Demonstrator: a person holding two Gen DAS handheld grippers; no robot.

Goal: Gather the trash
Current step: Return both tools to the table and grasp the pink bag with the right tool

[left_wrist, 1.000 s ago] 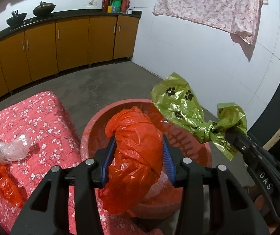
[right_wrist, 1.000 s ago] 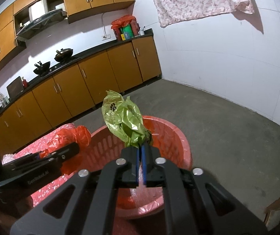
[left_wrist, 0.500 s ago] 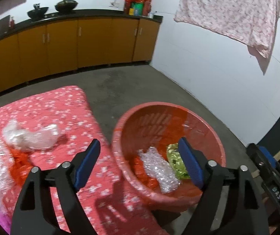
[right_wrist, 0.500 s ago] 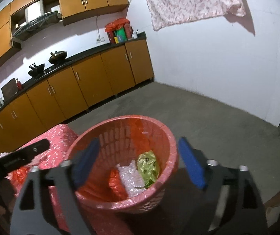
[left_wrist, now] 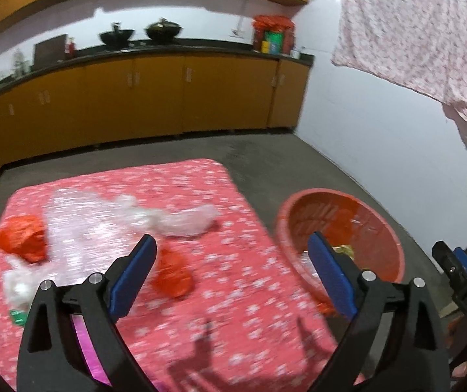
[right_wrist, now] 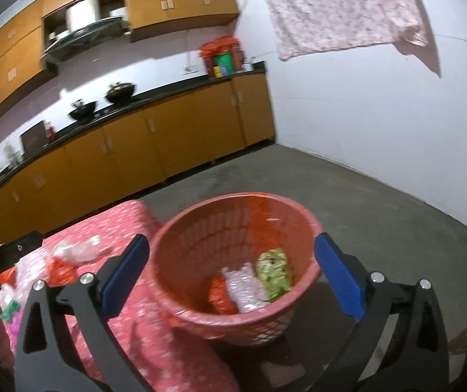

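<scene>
A red plastic basket stands on the floor beside a low table with a pink flowered cloth. In the basket lie a green bag, clear wrap and an orange bag. My right gripper is open and empty over the basket. My left gripper is open and empty over the table, where two orange bags, a clear plastic bag and small scraps lie. The basket also shows in the left wrist view.
Orange kitchen cabinets with a dark counter run along the far wall. A flowered cloth hangs on the white wall at right. Grey concrete floor surrounds the basket. Green and pink scraps lie at the table's near left.
Both grippers opened and dropped the orange bag and the green bag into the basket. My left gripper has since swung left over the table; the right pulled back slightly.
</scene>
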